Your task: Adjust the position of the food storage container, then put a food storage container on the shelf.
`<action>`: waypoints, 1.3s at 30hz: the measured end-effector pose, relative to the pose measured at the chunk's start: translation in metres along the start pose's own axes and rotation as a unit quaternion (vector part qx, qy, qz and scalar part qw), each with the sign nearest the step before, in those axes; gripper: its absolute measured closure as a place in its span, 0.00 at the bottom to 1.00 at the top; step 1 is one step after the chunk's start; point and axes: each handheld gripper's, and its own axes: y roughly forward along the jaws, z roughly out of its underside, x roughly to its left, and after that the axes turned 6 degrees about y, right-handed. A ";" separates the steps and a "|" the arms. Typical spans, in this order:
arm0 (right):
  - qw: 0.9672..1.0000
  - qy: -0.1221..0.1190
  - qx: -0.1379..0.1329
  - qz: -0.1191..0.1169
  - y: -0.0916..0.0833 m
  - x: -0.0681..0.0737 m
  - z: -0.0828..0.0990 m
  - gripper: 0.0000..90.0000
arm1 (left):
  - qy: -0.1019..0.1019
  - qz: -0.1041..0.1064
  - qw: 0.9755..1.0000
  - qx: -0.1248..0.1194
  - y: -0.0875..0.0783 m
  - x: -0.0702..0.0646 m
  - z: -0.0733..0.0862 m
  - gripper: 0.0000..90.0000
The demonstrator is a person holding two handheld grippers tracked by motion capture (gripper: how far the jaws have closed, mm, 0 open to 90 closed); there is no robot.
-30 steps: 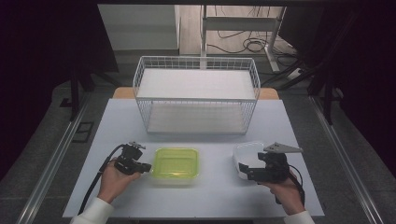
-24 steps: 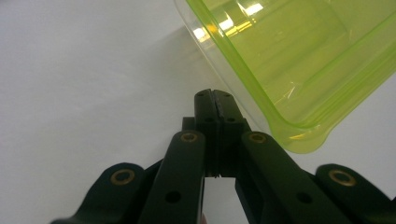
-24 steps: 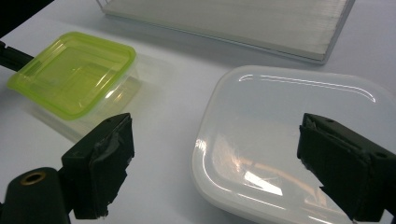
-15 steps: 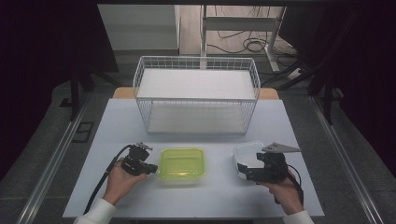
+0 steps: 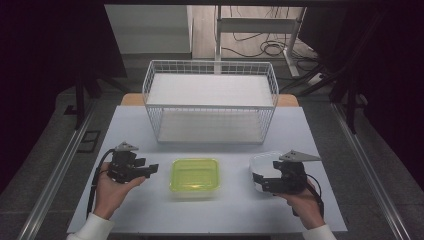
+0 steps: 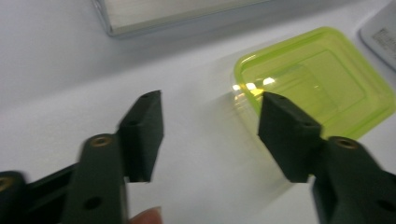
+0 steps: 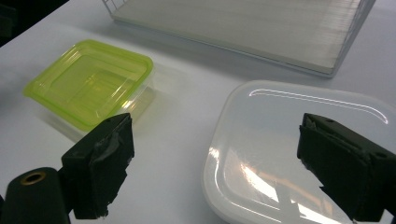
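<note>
A lime-green translucent container sits open side up on the white table, near the front centre. My left gripper hovers just to its left and points at it. Its jaws have just been opening and stand open with nothing between them. In the left gripper view the green container lies beyond the right jaw of that gripper. A white lidded container rests at the front right. My right gripper is open, its jaws spread over the near edge of the white lid.
A white wire basket with a pale flat floor stands at the back centre of the table. The table's front edge runs just behind both hands. Dark floor, cables and table legs surround the table.
My left gripper has drawn back a little from the green container and risen, and its jaws have gone from shut to open. The right gripper has kept still.
</note>
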 end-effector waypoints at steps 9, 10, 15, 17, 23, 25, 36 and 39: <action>1.000 -0.004 0.019 -0.010 0.005 0.004 -0.001 0.11 | -0.007 0.025 1.000 -0.008 -0.004 -0.004 -0.003 0.32; 1.000 -0.004 0.023 -0.011 0.005 0.004 -0.001 0.11 | -0.010 0.027 1.000 -0.009 -0.005 -0.004 -0.003 0.31; 0.999 0.000 0.030 -0.022 0.008 0.009 -0.003 0.10 | -0.021 0.031 0.999 -0.012 -0.005 -0.003 -0.003 0.30; 0.999 0.002 0.029 -0.022 0.009 0.012 -0.005 0.09 | -0.024 0.031 0.999 -0.014 -0.005 -0.003 -0.004 0.29; 0.999 0.007 0.030 -0.027 0.015 0.022 -0.013 0.09 | -0.036 0.048 0.998 -0.014 -0.003 -0.004 -0.004 0.28; 0.999 0.010 0.037 -0.030 0.023 0.030 -0.019 0.10 | -0.054 0.055 0.997 -0.022 -0.003 -0.003 -0.003 0.29; 0.997 0.015 0.055 -0.042 0.048 0.046 -0.029 0.12 | -0.077 0.085 0.993 -0.012 0.005 0.001 0.000 0.30; 0.997 0.018 0.063 -0.048 0.056 0.051 -0.032 0.13 | -0.084 0.082 0.993 -0.007 0.011 0.002 -0.001 0.28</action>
